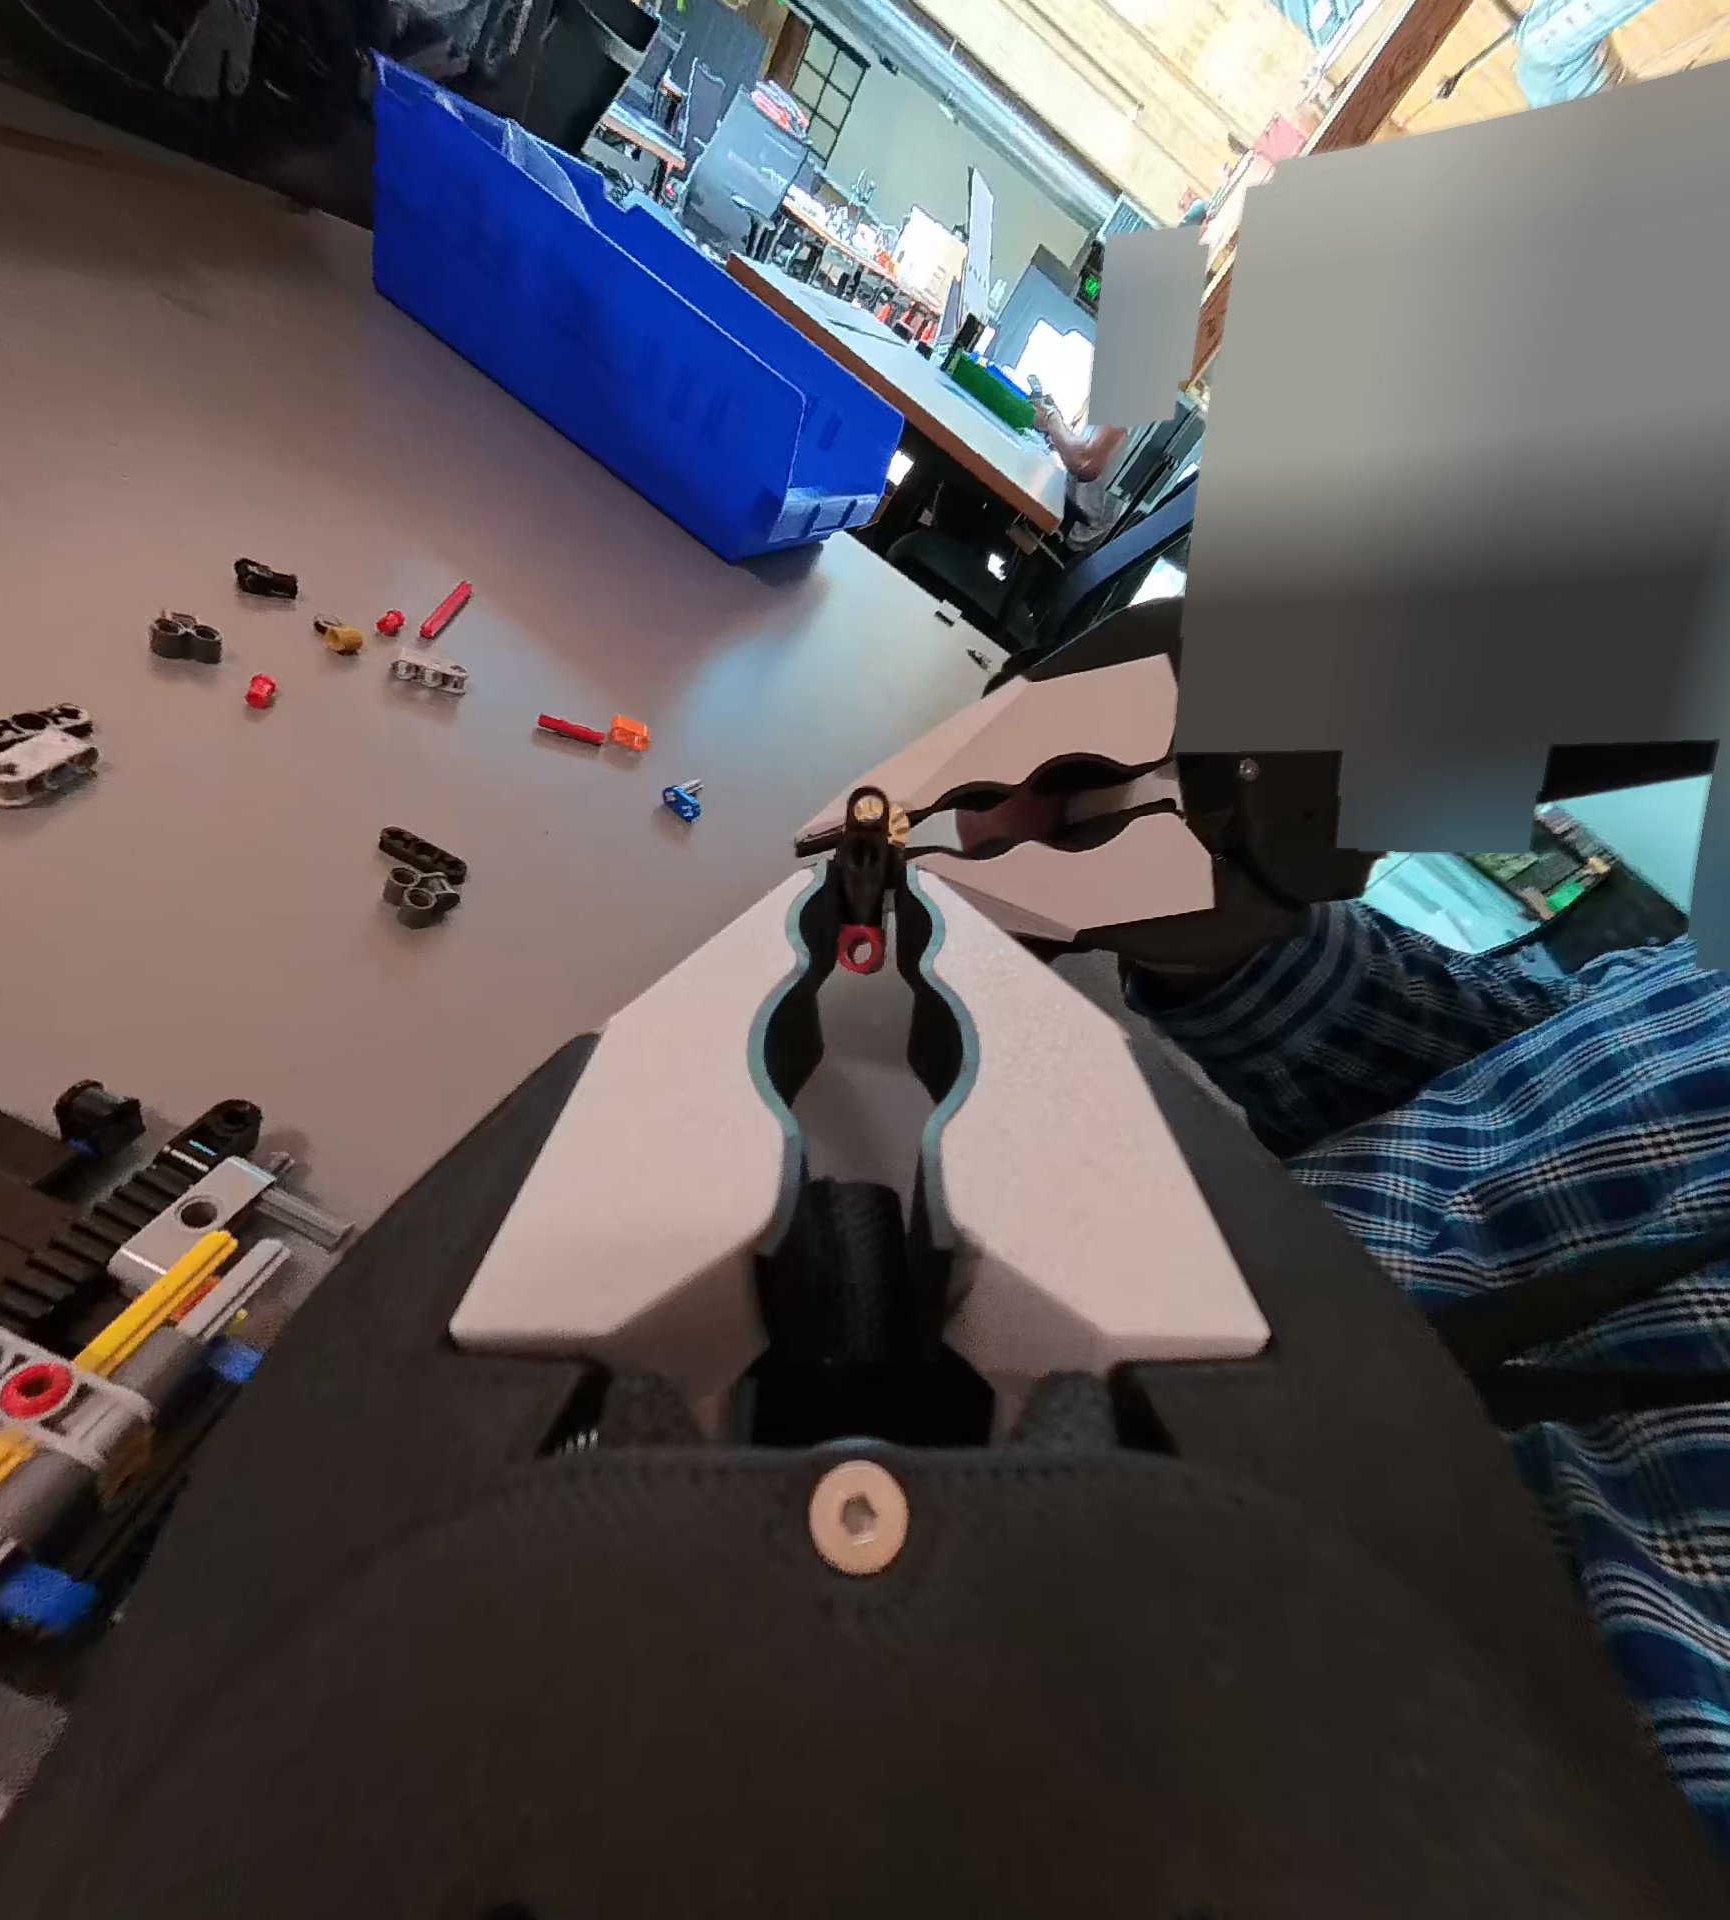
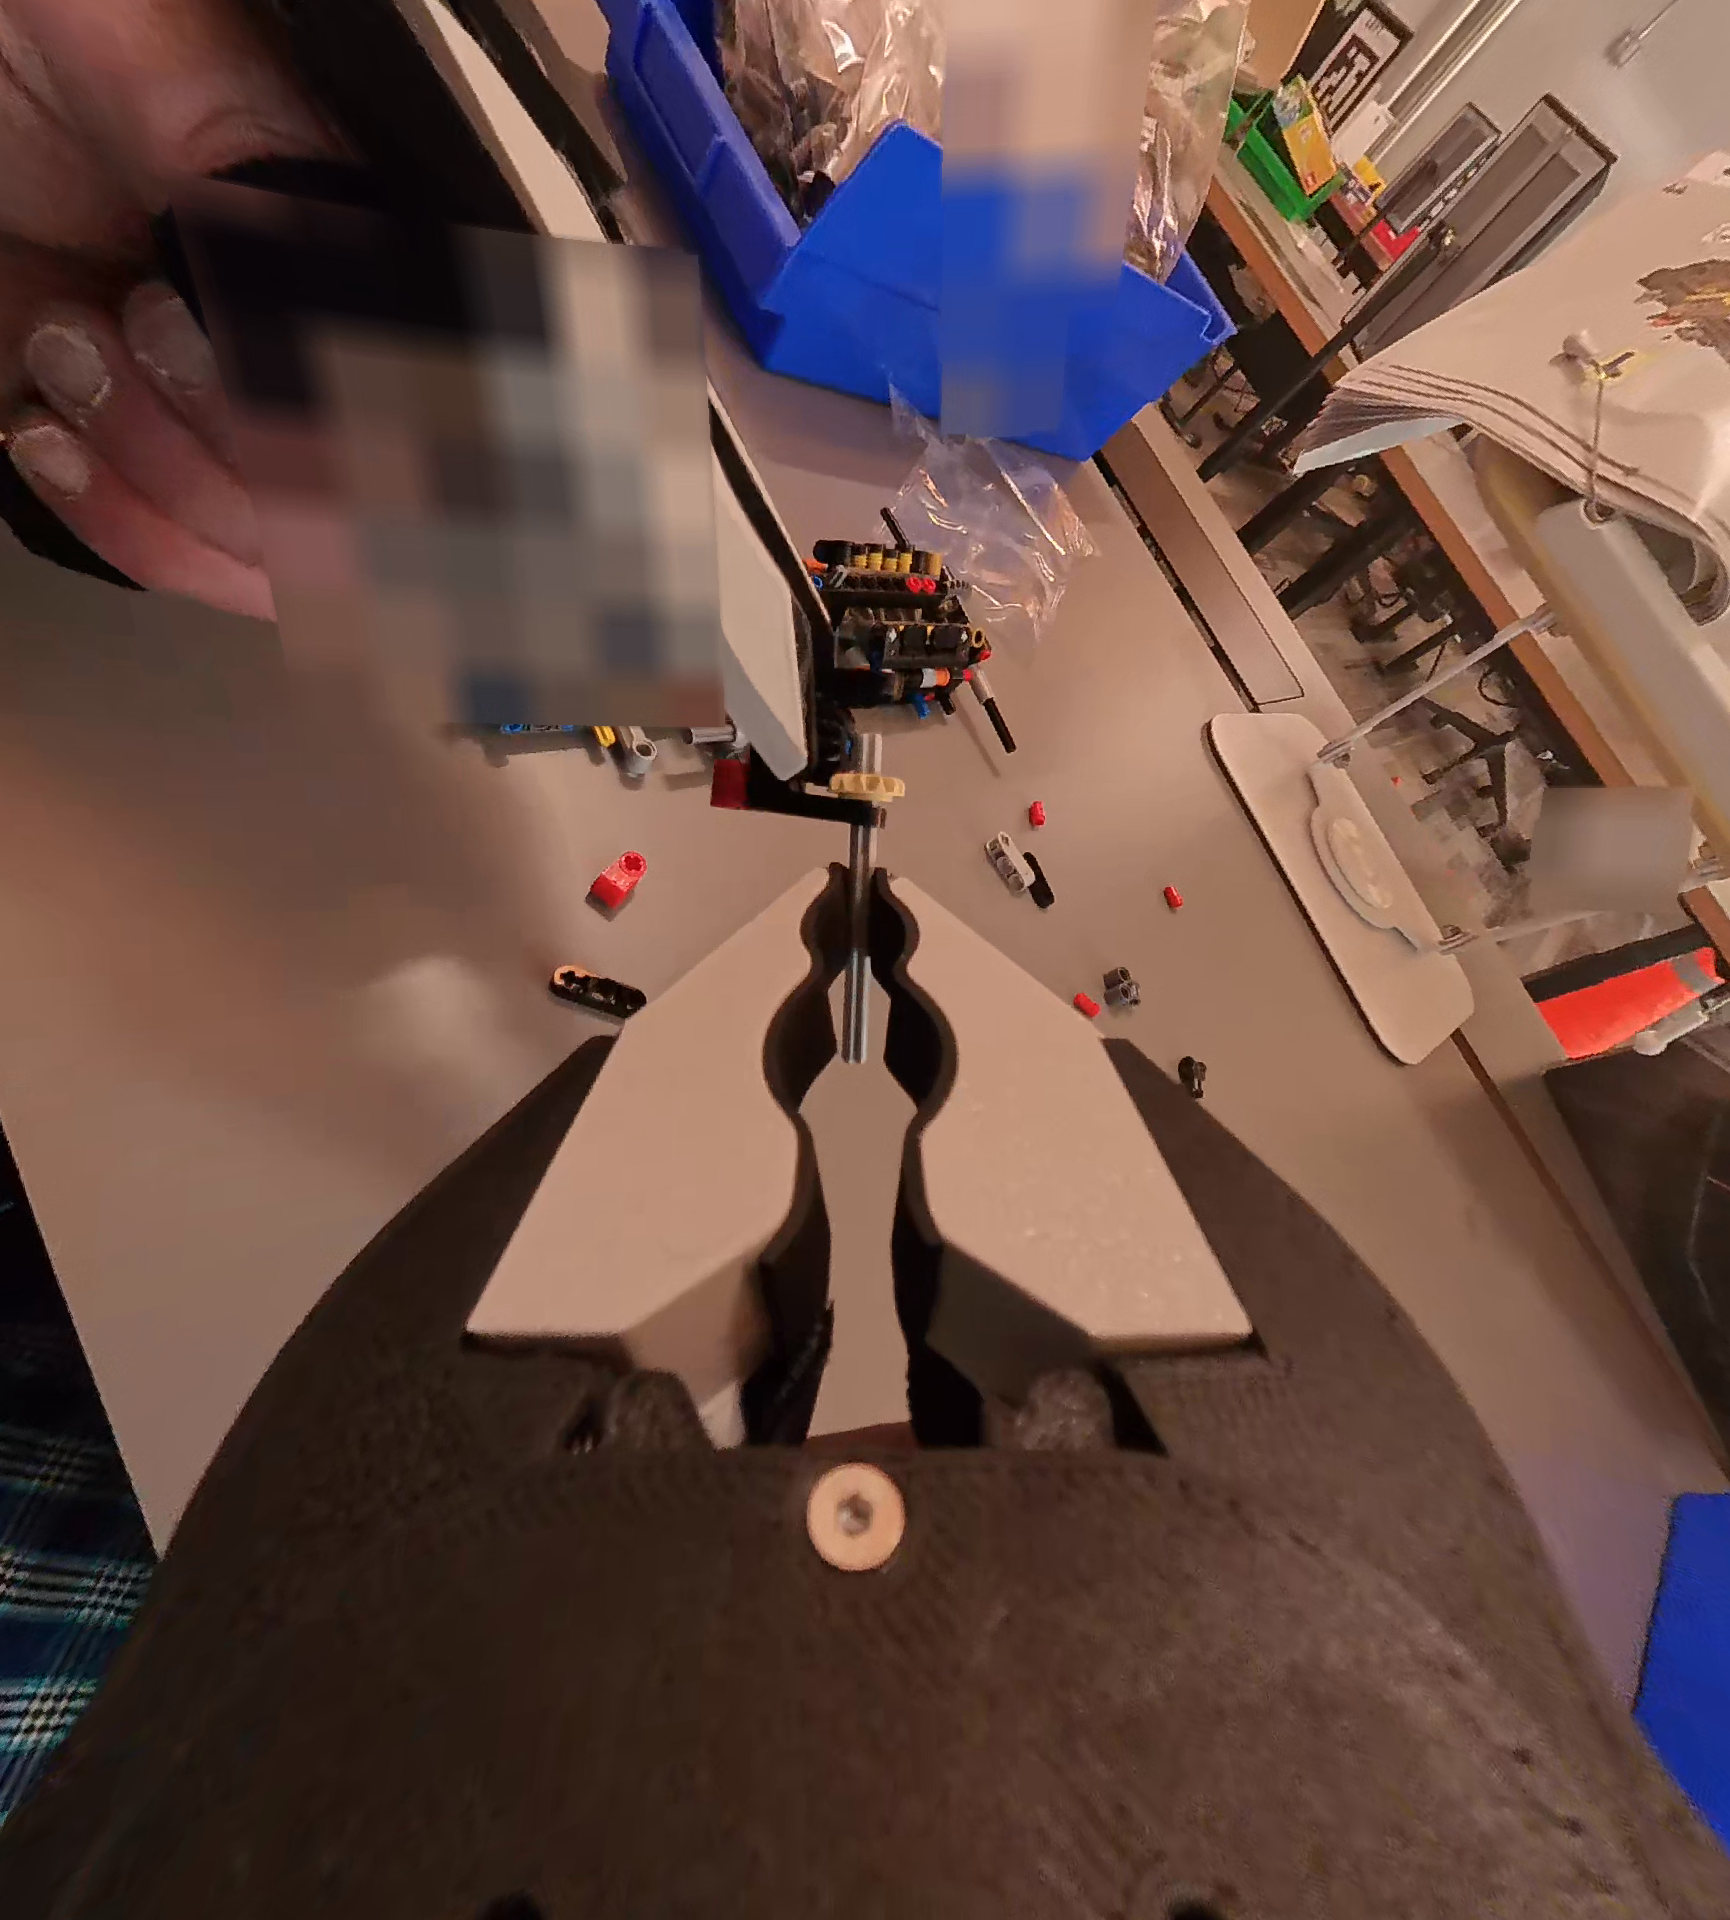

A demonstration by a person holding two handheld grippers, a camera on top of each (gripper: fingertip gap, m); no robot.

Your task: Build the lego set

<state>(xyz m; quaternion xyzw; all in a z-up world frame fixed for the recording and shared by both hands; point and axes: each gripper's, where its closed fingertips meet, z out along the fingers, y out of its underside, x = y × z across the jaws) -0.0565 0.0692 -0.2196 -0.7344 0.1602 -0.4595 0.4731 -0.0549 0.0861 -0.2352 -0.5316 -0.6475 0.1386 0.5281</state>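
**Two grippers meet over the table**

The left gripper (image 1: 866, 883) clamps a black piece (image 1: 863, 868) with a red ring. The right gripper (image 2: 853, 883) pinches a grey rod (image 2: 859, 966) threaded through a tan gear (image 2: 867, 787), above the table (image 2: 341, 894). No legible writing.

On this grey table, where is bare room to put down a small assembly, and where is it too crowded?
Free: the grey table between the blue bin and the scattered loose pieces, and the strip right of the blue pin. Crowded: the corner with the built model, and the loose-piece cluster itself.
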